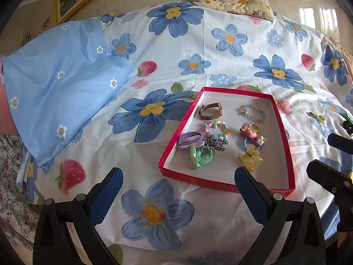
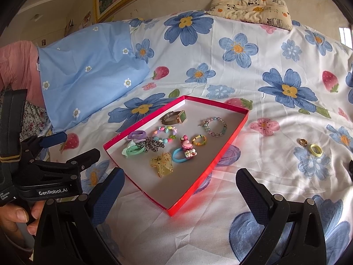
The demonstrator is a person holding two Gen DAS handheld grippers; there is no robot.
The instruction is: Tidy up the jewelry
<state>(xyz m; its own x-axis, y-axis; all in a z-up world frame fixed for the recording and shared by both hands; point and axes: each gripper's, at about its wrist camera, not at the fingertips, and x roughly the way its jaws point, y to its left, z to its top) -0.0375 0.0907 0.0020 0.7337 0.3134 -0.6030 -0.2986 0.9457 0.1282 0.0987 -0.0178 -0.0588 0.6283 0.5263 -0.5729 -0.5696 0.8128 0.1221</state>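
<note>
Jewelry, most of it gathered in a shallow red tray (image 2: 231, 132) lying on the flowered bedsheet (image 2: 253, 84) of a bed.

Contents of tray: watch (image 2: 174, 117) and clear-bead bracelet (image 2: 215, 126) toward the far end; pastel bead bracelet (image 2: 165, 133), purple hair tie (image 2: 136, 135), green hair tie (image 2: 132, 151), metal chain (image 2: 152, 144) mid-left; pink charm (image 2: 187, 145), yellow-green ring (image 2: 199, 140), blue hair tie (image 2: 179, 156) mid-right; yellow hair claw (image 2: 162, 162) nearest. Items lie loosely spaced, probably so that each can be picked up alone.

Outside tray, to its right on the sheet: gold ring (image 2: 303, 142) and pale yellow ring (image 2: 316, 150), just beside each other; judged still to be collected. A dark item at the right edge of the left wrist view is too cropped to identify.

Left gripper (image 1: 178, 183): jaws wide, empty, hovering over the sheet by the tray's near left corner.
Right gripper (image 2: 179, 184): jaws wide, empty, facing the tray's near edge, the loose rings off to its right.

Legible writing: "GenRobot.AI" on the left gripper's body, seen in the right wrist view; smaller print beside it unreadable.

Background: blue pillowcase (image 2: 88, 66), panda-print pillow (image 2: 251, 8).
</note>
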